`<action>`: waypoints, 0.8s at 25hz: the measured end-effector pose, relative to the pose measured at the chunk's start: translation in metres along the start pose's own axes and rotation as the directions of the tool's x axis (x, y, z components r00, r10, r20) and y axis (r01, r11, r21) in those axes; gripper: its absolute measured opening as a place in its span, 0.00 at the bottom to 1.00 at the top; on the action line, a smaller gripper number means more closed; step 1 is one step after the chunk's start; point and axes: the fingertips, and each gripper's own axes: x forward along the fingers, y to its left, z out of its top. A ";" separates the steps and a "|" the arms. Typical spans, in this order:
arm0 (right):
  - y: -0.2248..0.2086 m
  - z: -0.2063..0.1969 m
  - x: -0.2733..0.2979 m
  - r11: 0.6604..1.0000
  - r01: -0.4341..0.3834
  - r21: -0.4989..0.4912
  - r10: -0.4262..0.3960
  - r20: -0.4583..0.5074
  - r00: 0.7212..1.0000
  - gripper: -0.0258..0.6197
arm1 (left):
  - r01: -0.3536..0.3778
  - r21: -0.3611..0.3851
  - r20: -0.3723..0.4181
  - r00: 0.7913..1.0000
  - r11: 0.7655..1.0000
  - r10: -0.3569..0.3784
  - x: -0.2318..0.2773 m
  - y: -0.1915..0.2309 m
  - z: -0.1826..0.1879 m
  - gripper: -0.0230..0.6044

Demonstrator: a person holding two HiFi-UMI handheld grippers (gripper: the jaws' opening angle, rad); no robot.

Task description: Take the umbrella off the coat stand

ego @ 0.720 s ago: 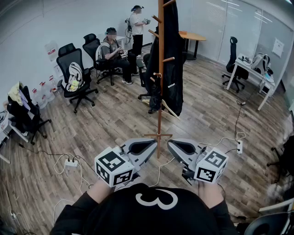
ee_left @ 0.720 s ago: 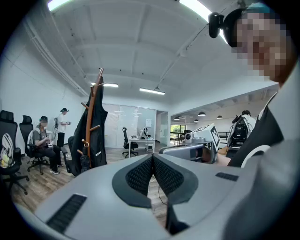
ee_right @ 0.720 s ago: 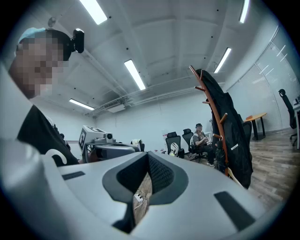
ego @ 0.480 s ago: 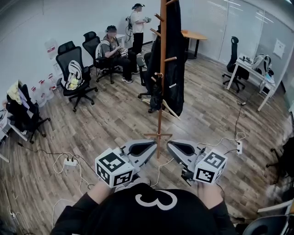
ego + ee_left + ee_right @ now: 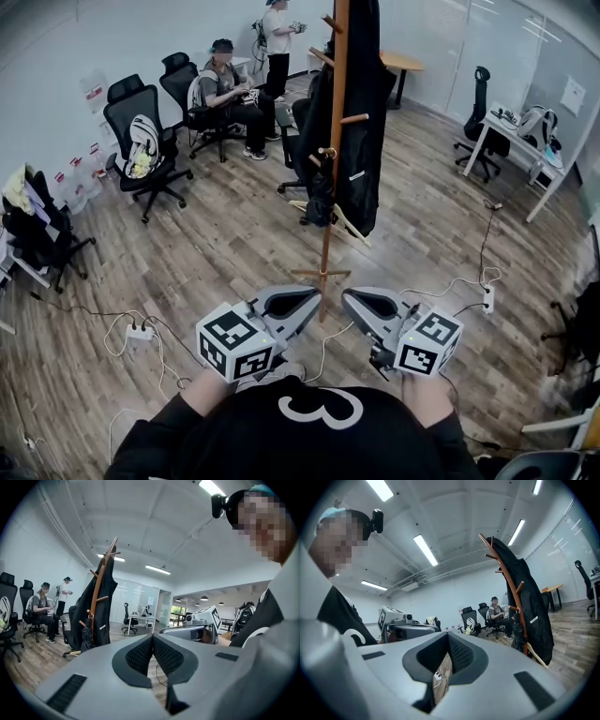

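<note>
A wooden coat stand (image 5: 329,178) rises in the middle of the room, draped with a long black coat (image 5: 361,122). A dark folded umbrella (image 5: 320,197) hangs from a low peg on the stand's left side, also seen in the left gripper view (image 5: 86,638) and the right gripper view (image 5: 517,637). My left gripper (image 5: 317,295) and right gripper (image 5: 345,297) are held side by side near my body, short of the stand's foot. Both point level toward the stand. Their jaws are shut with nothing between them.
A seated person (image 5: 228,92) and a standing person (image 5: 278,42) are at the back left among several office chairs (image 5: 141,141). Power strips with cables lie on the wood floor (image 5: 138,331) (image 5: 487,300). A white desk (image 5: 511,136) stands at the right.
The head view has shifted slightly forward, so the stand sits a bit higher and nearer. Both grippers keep their places and stay shut.
</note>
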 end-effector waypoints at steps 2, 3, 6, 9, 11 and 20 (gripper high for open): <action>-0.012 0.000 0.012 1.000 0.006 0.013 -0.006 -0.003 1.000 0.08 | 0.005 -0.009 -0.004 1.000 1.000 -0.005 0.006 0.016 0.002 0.06; -0.019 0.001 0.018 1.000 0.009 0.021 -0.009 -0.003 1.000 0.08 | 0.008 -0.011 -0.006 1.000 1.000 -0.008 0.009 0.025 0.003 0.06; -0.042 0.005 0.035 0.999 0.017 0.048 -0.017 0.000 1.000 0.08 | 0.016 -0.025 -0.015 1.000 1.000 -0.017 0.021 0.051 0.006 0.06; -0.063 0.010 0.051 0.998 0.029 0.062 -0.030 0.005 1.000 0.08 | 0.027 -0.036 -0.033 0.999 0.999 -0.028 0.032 0.076 0.008 0.06; -0.075 0.013 0.064 0.997 0.039 0.070 -0.040 0.007 0.999 0.08 | 0.036 -0.036 -0.043 0.998 0.999 -0.038 0.038 0.093 0.012 0.06; -0.135 0.011 0.121 0.987 0.094 0.131 -0.093 -0.011 0.996 0.08 | 0.066 -0.082 -0.066 0.995 0.994 -0.071 0.063 0.172 0.015 0.06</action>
